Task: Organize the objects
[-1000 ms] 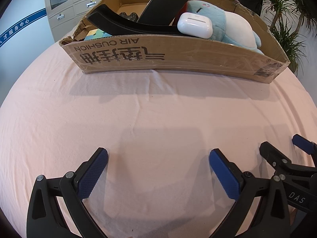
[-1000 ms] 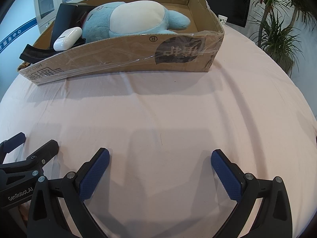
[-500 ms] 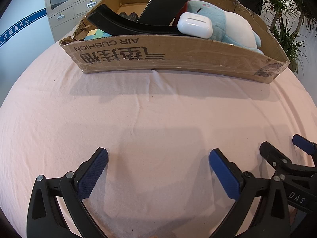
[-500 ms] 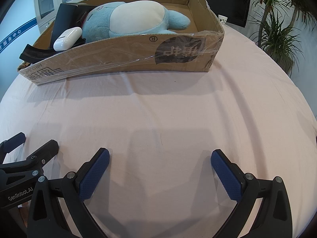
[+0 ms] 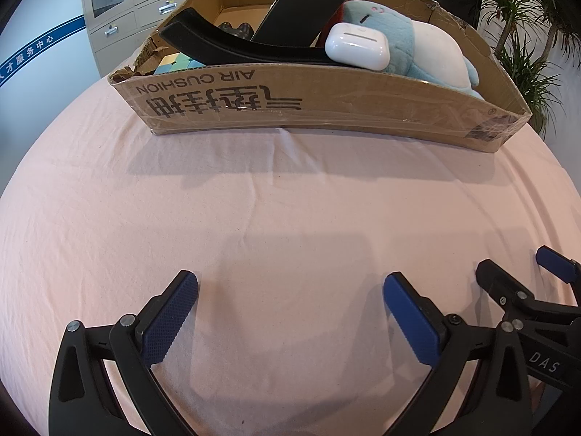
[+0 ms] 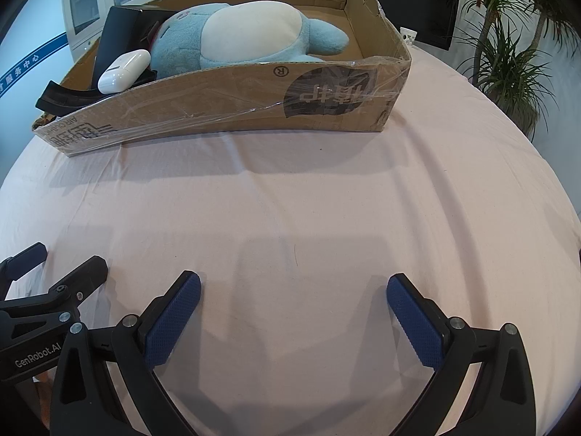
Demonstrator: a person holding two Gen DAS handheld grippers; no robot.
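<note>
Fingers (image 5: 170, 318) spread, cardboard box (image 5: 326, 101) ahead, plush (image 6: 250, 36)

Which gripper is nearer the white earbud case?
Left. The left gripper faces the earbud case nearly head-on; from the right gripper, it sits far off to the left.

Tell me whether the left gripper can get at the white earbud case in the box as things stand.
Probably yes. The left gripper is open and empty, with only bare tablecloth ahead. The earbud case lies uncovered on top, above the box front wall, so coming in from above looks free.
</note>
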